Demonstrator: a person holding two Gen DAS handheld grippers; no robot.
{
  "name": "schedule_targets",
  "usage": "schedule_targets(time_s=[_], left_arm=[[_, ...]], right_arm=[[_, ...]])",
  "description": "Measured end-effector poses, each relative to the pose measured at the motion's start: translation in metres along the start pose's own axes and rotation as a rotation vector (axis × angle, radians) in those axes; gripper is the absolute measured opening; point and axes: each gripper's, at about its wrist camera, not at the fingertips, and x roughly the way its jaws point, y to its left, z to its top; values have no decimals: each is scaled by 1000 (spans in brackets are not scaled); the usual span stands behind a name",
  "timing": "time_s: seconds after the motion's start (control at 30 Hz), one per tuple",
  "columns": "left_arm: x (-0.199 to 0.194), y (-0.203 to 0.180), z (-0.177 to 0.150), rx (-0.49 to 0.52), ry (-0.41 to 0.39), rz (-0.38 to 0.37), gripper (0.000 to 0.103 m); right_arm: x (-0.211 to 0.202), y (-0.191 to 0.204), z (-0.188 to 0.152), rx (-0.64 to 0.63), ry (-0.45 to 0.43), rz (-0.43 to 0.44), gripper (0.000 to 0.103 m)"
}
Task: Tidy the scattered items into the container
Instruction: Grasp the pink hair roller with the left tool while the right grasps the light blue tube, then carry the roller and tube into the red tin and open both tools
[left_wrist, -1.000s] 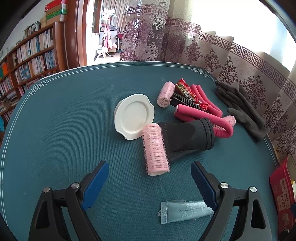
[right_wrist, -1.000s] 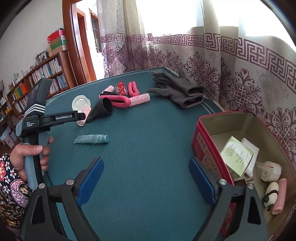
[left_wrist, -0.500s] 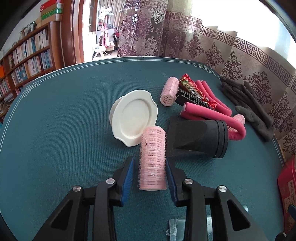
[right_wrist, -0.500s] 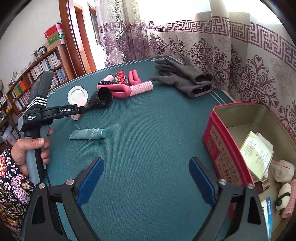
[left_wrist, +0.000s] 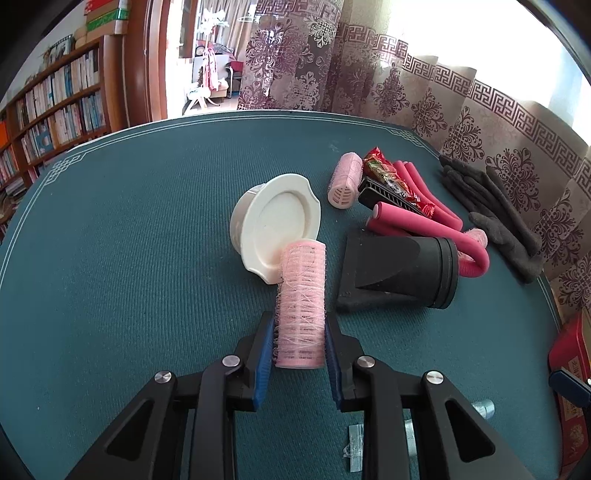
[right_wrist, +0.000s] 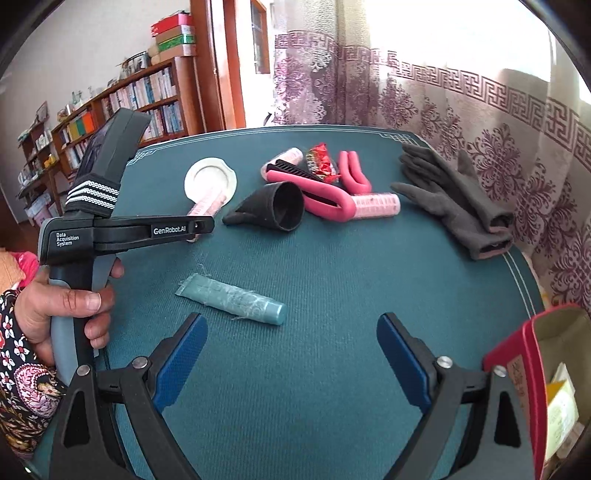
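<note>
left wrist view is showing the left hand-held gripper (left_wrist: 300, 345) nearest the lens, its jaws closing on one pale pink mesh hair roller (left_wrist: 301, 306), with the blue pads (left_wrist: 264, 360) pressing both of its sides. the roller's far end is leaning over the rim of one white lid (left_wrist: 280, 227), which is lying tilted on the green table (left_wrist: 129, 258). just to the right one black dryer nozzle (left_wrist: 400, 273) is lying on its side. behind it a cluster is sitting: two bent deep-pink foam rods (left_wrist: 417, 221), one black comb (left_wrist: 391, 197), one red snack packet (left_wrist: 380, 171), and two more pale pink rollers, one standing at the far left of the cluster (left_wrist: 345, 181) and one peeking out behind the rod's bend (left_wrist: 476, 236). two grey gloves (left_wrist: 495, 214) are lying furthest right, near the curtain. one red tin (left_wrist: 569, 373), the container, is showing at the right edge, well apart from the held roller.

right wrist view is showing the right hand-held gripper (right_wrist: 291, 354) spread wide with nothing between its pads, hovering over bare table. one teal tube (right_wrist: 232, 299) is lying just beyond its left pad. the person's left hand (right_wrist: 55, 306) is gripping the other tool's handle at the left edge. the tin's open corner (right_wrist: 524, 350) is sitting at the right, with paper visible inside. counting rollers on the table here, three are showing.
</note>
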Motion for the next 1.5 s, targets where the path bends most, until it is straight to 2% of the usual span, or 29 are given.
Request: schedule_targets(time_s=[0.2,0.27,0.33,0.37,0.4,0.53,0.6,0.67,0.83,1.1,1.37,1.5], left_arm=[[1,-1,0,12,-11,6,27],[1,0,1,9,-11,-1,27],[2,1,1,6,-12,-6,27],[2,1,2,6,-13,-8,27],[3,1,2,5,-14,-9,27],[3,1,3,2,-21,-14,27],[3,1,3,1,-21,-25,27],[2,-1,2,10,-19,-39,27],[0,-10,-1,41,-10,-60,27],[-5,-20,-7,55,-4,-74,27],[-32,-34,-9,74,-43,-99,27],[-44,-38,-17,77,-41,-113,27]], right_arm=[[42,24,9,-170,59,41,94],[59,23,8,-172,102,43,93],[64,17,7,-128,115,83,90],[62,14,7,-116,114,90,85],[60,14,6,-123,112,92,75],[52,20,2,-149,115,122,47],[48,21,-1,-133,120,140,28],[43,21,-4,-105,124,150,22],[25,12,-20,-29,122,135,22],[-5,-26,-51,139,114,56,22],[-44,-43,-47,215,22,40,22],[-49,-41,-48,210,12,46,22]])
